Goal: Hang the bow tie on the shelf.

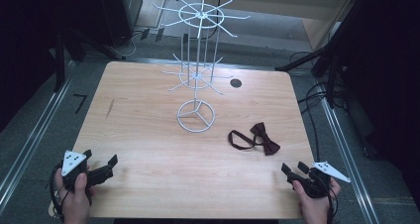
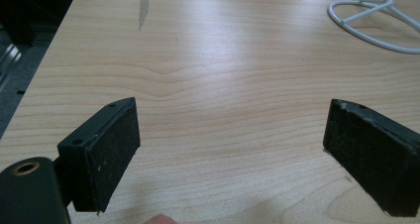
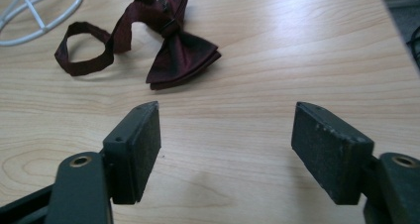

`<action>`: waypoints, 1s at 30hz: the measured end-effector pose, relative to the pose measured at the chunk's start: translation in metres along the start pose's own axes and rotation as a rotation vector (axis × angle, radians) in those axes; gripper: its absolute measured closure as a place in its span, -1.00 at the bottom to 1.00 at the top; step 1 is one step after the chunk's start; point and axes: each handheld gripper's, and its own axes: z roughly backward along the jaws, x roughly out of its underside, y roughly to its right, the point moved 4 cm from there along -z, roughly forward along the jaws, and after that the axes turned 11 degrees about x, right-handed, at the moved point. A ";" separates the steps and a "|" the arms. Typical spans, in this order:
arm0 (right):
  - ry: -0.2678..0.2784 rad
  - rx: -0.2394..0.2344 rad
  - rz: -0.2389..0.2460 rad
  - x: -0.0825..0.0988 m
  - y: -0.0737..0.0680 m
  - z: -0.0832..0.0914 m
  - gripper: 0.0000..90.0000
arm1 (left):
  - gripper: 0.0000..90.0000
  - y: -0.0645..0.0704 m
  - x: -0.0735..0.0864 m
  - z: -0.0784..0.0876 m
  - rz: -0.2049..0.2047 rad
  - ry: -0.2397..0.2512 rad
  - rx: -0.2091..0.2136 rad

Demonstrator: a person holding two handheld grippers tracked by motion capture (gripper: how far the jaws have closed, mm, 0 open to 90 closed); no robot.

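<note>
A dark red bow tie with its neck strap looped out to the left lies on the right half of the wooden table; the right gripper view has the bow tie just ahead of the jaws. My right gripper rests near the table's front right corner, open, with bare wood between its pads. A white wire display stand with hooked arms rises from a ring base at the table's middle back. Near the front left corner my left gripper stands open over bare wood, nothing between its pads.
A small dark round hole sits in the tabletop right of the stand. The stand's ring base shows at the upper right of the left gripper view. Black tripod legs and cables lie on the floor to the right.
</note>
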 end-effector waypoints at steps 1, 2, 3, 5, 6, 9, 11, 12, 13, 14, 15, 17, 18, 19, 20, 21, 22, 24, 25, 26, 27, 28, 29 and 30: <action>-0.012 -0.002 0.005 0.000 -0.002 -0.001 -0.38 | -0.82 0.000 0.000 0.000 -0.001 -0.002 0.001; -0.029 0.007 0.029 -0.002 -0.005 -0.003 -0.40 | -0.82 0.000 0.000 0.000 -0.001 -0.003 0.002; -0.041 0.019 0.045 -0.003 -0.007 -0.004 -0.43 | -0.82 0.000 0.000 0.000 -0.001 0.001 0.003; -0.058 0.026 0.072 -0.005 -0.010 -0.006 -0.48 | -0.82 0.000 0.000 0.000 -0.002 0.001 0.007; -0.076 0.027 0.106 -0.009 -0.013 -0.006 -0.52 | -0.82 0.000 0.000 0.000 0.000 0.001 0.008; -0.098 0.027 0.109 -0.012 -0.015 -0.006 -0.56 | -0.82 0.000 0.000 0.000 0.000 0.005 0.008; -0.143 0.044 0.112 -0.017 -0.016 -0.010 -0.59 | -0.82 0.000 0.000 0.000 -0.001 0.003 0.009; -0.160 0.047 0.114 -0.018 -0.016 -0.011 -0.60 | -0.82 0.000 0.000 0.000 -0.001 0.004 0.008; -0.175 0.049 0.115 -0.019 -0.017 -0.012 -0.60 | -0.82 0.000 0.000 0.000 -0.003 0.004 0.008; -0.196 0.059 0.123 -0.021 -0.018 -0.014 -0.60 | -0.82 0.000 0.000 0.000 -0.003 0.004 0.007; -0.196 0.059 0.123 -0.021 -0.018 -0.014 -0.60 | -0.82 0.000 0.000 0.000 -0.003 0.004 0.007; -0.259 0.074 0.145 -0.023 -0.021 -0.020 -0.61 | -0.82 0.000 0.000 0.000 -0.003 0.004 0.007; -0.292 0.082 0.155 -0.023 -0.022 -0.023 -0.61 | -0.82 0.000 0.000 0.000 -0.003 0.005 0.006; -0.309 0.084 0.162 -0.024 -0.023 -0.025 -0.62 | -0.82 0.000 0.000 0.000 -0.004 0.004 0.004; -0.333 0.080 0.174 -0.026 -0.025 -0.027 -0.63 | -0.82 0.001 0.000 0.000 -0.003 0.003 0.004; -0.348 0.082 0.185 -0.027 -0.026 -0.029 -0.63 | -0.82 0.001 0.000 0.000 -0.003 0.003 0.004; -0.381 0.091 0.196 -0.028 -0.027 -0.031 -0.65 | -0.82 0.001 0.000 0.000 -0.005 0.003 0.007; -0.398 0.087 0.202 -0.030 -0.029 -0.033 -0.67 | -0.82 0.001 0.000 0.000 -0.005 0.003 0.008; -0.411 0.083 0.206 -0.032 -0.031 -0.034 -0.68 | -0.82 0.001 0.000 0.000 -0.004 0.002 0.010; -0.436 0.077 0.216 -0.036 -0.036 -0.038 -0.69 | -0.82 0.001 0.000 0.000 -0.005 0.001 0.011; -0.442 0.075 0.217 -0.038 -0.038 -0.039 -0.70 | -0.82 0.001 0.000 0.000 -0.007 0.002 0.009; -0.448 0.075 0.219 -0.040 -0.040 -0.040 -0.70 | -0.82 0.001 0.000 0.000 -0.010 0.001 0.011; -0.448 0.075 0.219 -0.040 -0.040 -0.040 -0.70 | -0.82 0.001 0.000 0.000 -0.010 0.001 0.011; -0.455 0.075 0.221 -0.042 -0.042 -0.042 -0.70 | -0.82 0.001 0.000 0.000 -0.012 -0.004 0.012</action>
